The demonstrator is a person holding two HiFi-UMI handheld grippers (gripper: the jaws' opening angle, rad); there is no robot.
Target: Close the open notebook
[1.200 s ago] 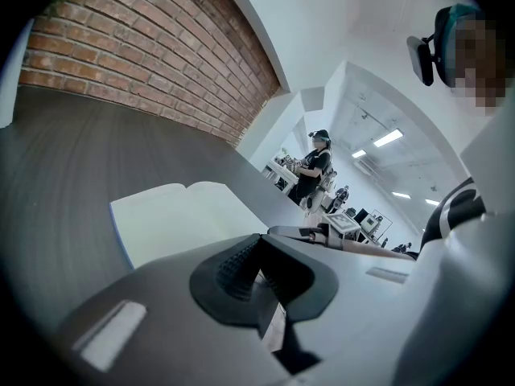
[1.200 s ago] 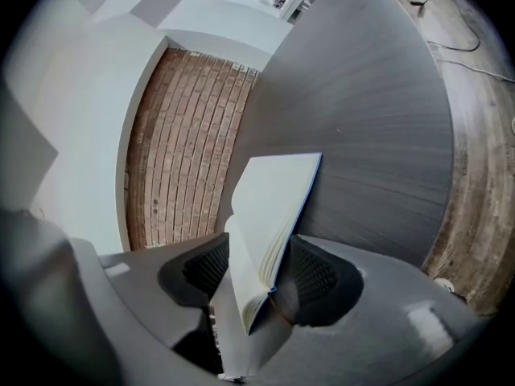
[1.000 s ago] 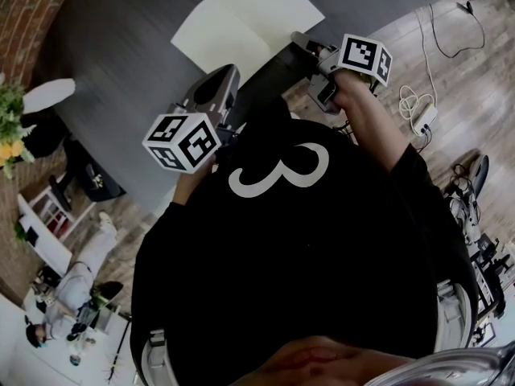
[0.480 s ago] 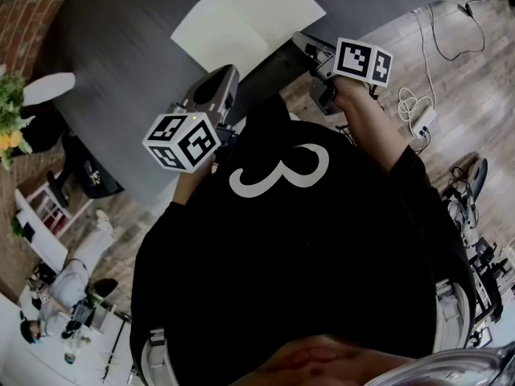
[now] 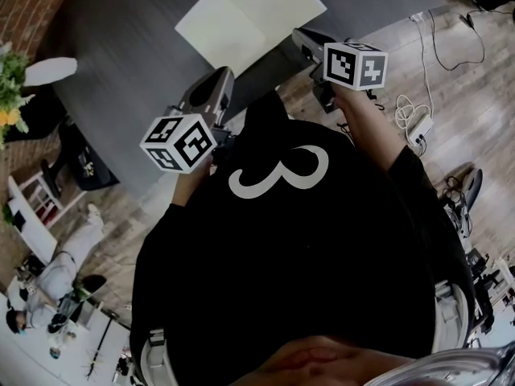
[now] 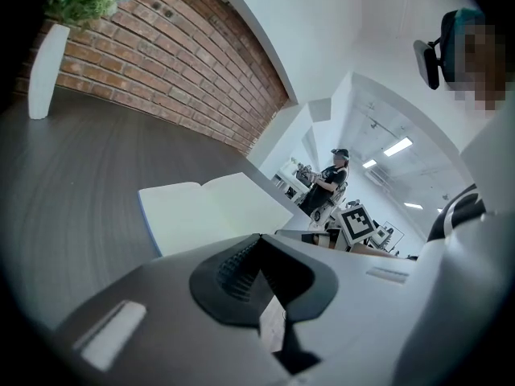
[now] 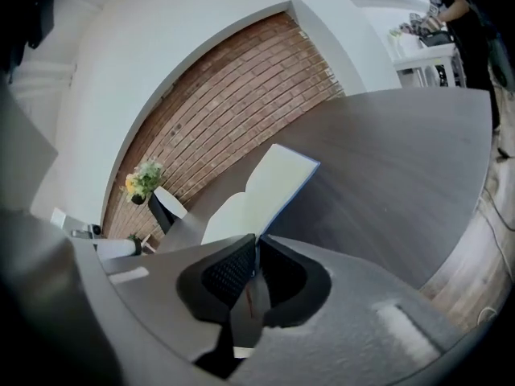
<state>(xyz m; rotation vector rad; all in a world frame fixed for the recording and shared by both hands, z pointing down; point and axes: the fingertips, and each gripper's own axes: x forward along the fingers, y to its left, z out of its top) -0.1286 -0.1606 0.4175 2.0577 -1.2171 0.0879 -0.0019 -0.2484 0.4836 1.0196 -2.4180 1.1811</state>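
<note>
The open notebook [image 5: 249, 14] lies flat on the dark grey table [image 5: 129, 47], its white pages up and a blue cover edge showing. In the left gripper view the notebook [image 6: 209, 211] is just beyond my left gripper [image 6: 259, 238], whose jaws meet with nothing between them. The right gripper view shows the notebook [image 7: 261, 191] ahead of my right gripper [image 7: 257, 238]; its jaws have just been closing and are shut on nothing. Seen from the head, the left gripper [image 5: 221, 75] hovers over the table short of the notebook. The right gripper [image 5: 299, 37] is at the table's edge, beside the notebook's right page.
A white vase [image 6: 44, 71] with a plant stands at the table's far side by the brick wall [image 6: 161, 63]. Cables and a power strip [image 5: 418, 123] lie on the wooden floor at the right. A person [image 6: 326, 179] sits in the background.
My right gripper has rolled about its own axis, so its marker cube shows a different face, and it has risen slightly. The left gripper has shifted a little. The notebook has not moved.
</note>
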